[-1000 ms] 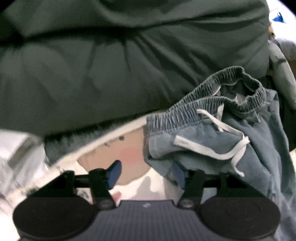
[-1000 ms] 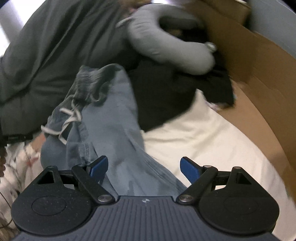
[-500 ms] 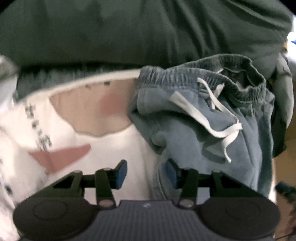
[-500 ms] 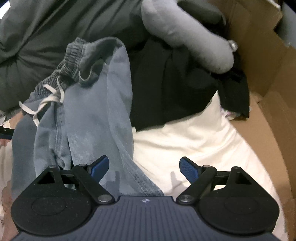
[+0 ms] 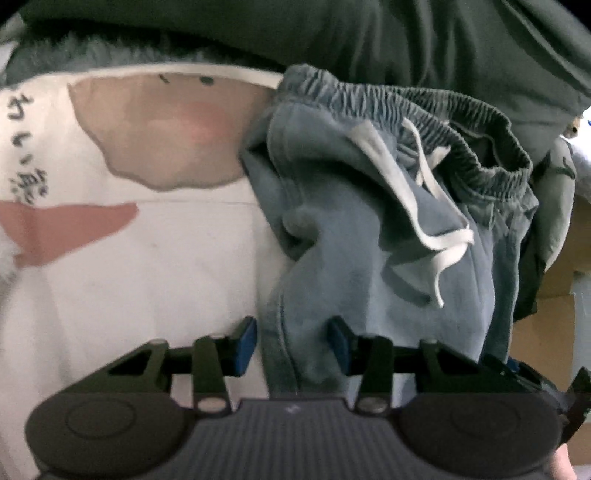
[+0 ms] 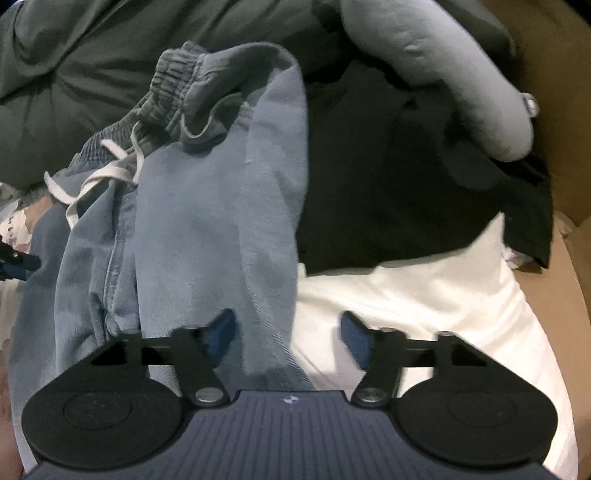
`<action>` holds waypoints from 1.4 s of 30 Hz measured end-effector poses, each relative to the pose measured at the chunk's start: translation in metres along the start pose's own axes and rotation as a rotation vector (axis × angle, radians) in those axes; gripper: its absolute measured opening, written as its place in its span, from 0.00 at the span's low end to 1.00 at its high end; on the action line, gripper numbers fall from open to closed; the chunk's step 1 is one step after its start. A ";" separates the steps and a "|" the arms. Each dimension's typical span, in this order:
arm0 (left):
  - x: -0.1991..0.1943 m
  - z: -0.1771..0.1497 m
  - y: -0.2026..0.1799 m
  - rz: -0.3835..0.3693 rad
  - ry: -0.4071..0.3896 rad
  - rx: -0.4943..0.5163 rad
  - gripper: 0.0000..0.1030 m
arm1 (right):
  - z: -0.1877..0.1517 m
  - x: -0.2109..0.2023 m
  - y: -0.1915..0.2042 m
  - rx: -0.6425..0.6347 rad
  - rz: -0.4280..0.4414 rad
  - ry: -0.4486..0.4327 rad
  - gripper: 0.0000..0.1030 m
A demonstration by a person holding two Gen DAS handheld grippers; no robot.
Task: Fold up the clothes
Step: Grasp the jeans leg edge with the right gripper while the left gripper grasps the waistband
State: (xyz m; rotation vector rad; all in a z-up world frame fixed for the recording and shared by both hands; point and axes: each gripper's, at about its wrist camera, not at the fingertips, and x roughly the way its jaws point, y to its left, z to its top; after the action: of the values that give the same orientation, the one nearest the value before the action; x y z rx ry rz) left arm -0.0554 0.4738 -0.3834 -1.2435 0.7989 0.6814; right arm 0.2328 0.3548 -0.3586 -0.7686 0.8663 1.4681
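Fingers point(image 5: 245, 341) of the left gripper point(image 5: 293, 341) were seen parted, with a bunched fold of the blue drawstring trousers point(image 5: 369, 236) lying between the blue pads; whether the cloth was actually pinched could not be told. To the left of the trousers, a white printed garment point(image 5: 129, 277) was spread, and a dark green garment point(image 5: 332, 33) was heaped behind. On the right gripper point(image 6: 288, 332) the fingers point(image 6: 352, 332) were held wide apart over the trousers' edge point(image 6: 221, 221) and a white cloth point(image 6: 424, 295), nothing being gripped. Further right, a black garment point(image 6: 406, 184), a grey padded sleeve point(image 6: 461, 85) and a cardboard box point(image 6: 569, 184) were shown.
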 end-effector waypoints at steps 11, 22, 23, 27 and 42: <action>-0.025 -0.012 0.000 -0.002 -0.061 0.014 0.14 | 0.007 -0.028 -0.012 0.037 0.021 -0.001 0.02; -0.082 -0.012 -0.027 0.019 -0.093 0.105 0.12 | 0.003 -0.072 -0.016 0.041 0.023 0.003 0.02; -0.087 -0.014 -0.027 0.025 -0.092 0.108 0.12 | 0.002 -0.075 -0.016 0.042 0.027 0.003 0.02; -0.106 -0.020 -0.029 0.049 -0.089 0.122 0.12 | 0.000 -0.082 -0.022 0.067 0.051 0.010 0.02; -0.184 -0.028 -0.033 0.161 -0.123 0.122 0.12 | -0.003 -0.125 -0.020 0.137 0.099 0.010 0.01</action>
State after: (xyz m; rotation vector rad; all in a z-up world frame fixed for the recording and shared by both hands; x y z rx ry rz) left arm -0.1360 0.4354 -0.2171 -1.0249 0.8318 0.8192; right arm 0.2617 0.2897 -0.2539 -0.6393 1.0137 1.4752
